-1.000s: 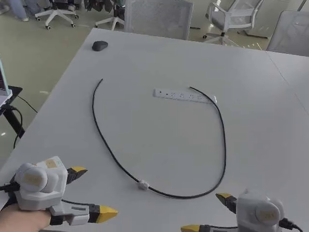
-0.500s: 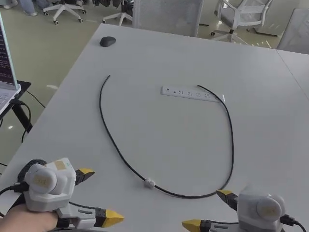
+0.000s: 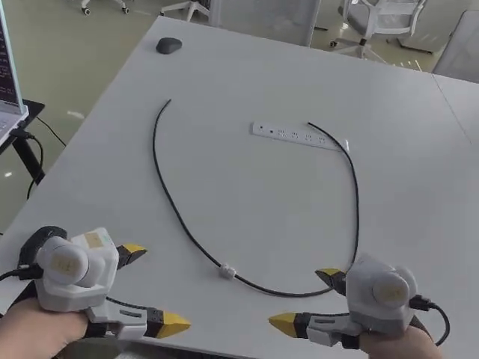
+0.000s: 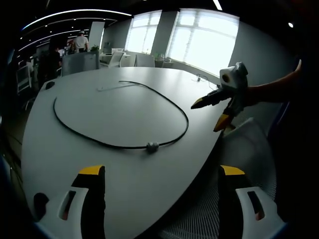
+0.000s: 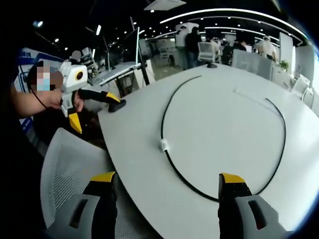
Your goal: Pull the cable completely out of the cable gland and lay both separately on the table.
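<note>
A long black cable (image 3: 168, 207) lies in a wide loop on the white table (image 3: 254, 194). A small white cable gland (image 3: 227, 272) sits threaded on it near the front; it also shows as the gland (image 4: 152, 146) and the gland (image 5: 162, 146) in the gripper views. My left gripper (image 3: 153, 286) is open at the front left corner, well left of the gland. My right gripper (image 3: 308, 299) is open at the front edge, right of the gland. Neither holds anything. The left gripper (image 4: 162, 174) and the right gripper (image 5: 163, 181) both face the gland across bare table.
A white power strip (image 3: 298, 137) lies across the middle of the table beside the cable's far end. A dark mouse (image 3: 169, 45) rests at the far left corner. Office chairs (image 3: 269, 15) stand behind the table, and a laptop (image 3: 9, 82) on a stand at the left.
My right gripper has come up and forward over the table's front edge, nearer the cable. The left gripper has stayed at the front left corner. The head view has shifted downward.
</note>
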